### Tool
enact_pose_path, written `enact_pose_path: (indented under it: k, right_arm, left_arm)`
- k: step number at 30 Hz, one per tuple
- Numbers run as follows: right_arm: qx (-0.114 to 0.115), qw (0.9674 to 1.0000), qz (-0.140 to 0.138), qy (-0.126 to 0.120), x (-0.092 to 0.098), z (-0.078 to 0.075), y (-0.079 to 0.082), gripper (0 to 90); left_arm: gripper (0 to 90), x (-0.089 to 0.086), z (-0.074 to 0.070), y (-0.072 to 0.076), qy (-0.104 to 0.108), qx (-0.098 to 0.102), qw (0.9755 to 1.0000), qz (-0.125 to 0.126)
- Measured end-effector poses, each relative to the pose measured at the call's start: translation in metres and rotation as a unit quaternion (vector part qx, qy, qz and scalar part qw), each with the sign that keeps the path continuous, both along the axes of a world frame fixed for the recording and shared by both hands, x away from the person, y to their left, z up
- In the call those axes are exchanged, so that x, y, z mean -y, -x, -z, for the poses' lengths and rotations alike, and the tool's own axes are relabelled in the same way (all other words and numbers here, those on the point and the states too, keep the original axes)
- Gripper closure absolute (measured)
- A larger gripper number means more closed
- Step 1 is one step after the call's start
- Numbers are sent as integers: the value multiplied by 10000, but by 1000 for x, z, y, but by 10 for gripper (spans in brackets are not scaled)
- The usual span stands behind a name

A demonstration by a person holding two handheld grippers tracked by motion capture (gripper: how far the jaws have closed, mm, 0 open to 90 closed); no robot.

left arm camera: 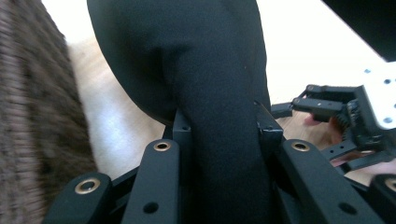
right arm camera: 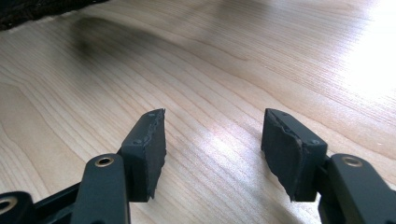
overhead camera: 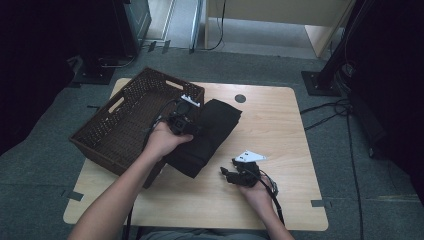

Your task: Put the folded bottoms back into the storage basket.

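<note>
We see the folded black cloth (overhead camera: pixel 205 135) lying on the table (overhead camera: pixel 280 130) beside the wicker basket (overhead camera: pixel 130 120): soft, light and floppy, best pinched at a thick fold, as the left gripper (overhead camera: pixel 184 122) clamps it; the right gripper (right arm camera: pixel 212 149) rests parted, empty.

Lab: rig stands (overhead camera: pixel 332 65), floor cables (overhead camera: pixel 325 112)

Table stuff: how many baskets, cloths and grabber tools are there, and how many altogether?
Dark brown woven basket: 1
Black folded cloth, clamped in the left gripper: 1
Black hand-held grippers, the left one and the right gripper with jaws apart over the light wooden table: 2
Total: 4
</note>
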State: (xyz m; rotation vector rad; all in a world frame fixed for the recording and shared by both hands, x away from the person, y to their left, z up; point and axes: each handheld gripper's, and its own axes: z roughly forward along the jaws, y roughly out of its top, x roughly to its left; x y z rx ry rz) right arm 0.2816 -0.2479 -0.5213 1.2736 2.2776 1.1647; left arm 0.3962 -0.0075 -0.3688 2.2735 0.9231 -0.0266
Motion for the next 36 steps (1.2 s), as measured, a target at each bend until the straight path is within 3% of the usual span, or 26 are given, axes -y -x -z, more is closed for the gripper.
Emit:
enact_pose_path:
  k: [4, 12, 15, 20, 22, 29, 36]
  right_arm:
    - [8, 10000, -10, 8, -1, 0, 0, 401]
    - [-6, 10000, -36, 26, -3, 0, -1, 401]
    - [2, 10000, -21, 25, -3, 0, -1, 401]
    - [-1, 10000, -19, 24, -4, 0, -1, 401]
    - [8, 10000, -26, 29, -4, 0, -1, 401]
    - [23, 10000, -40, 45, -5, 0, -2, 400]
    - [84, 10000, -44, 29, -7, 1, -3, 400]
  left_arm:
    - [698, -13, -17, -5, 86, 48, 9999, -73]
    - [698, -42, -49, -14, 84, 332, 9993, -147]
    - [698, -56, -58, -18, 178, 325, 9991, -226]
    - [698, -77, -70, -27, 54, 415, 9986, -337]
    - [697, -86, -73, -30, 127, 424, 9984, -350]
    - [697, -118, -70, -42, 26, 460, 9978, -481]
    - [696, -146, -54, -54, -45, 373, 9975, -606]
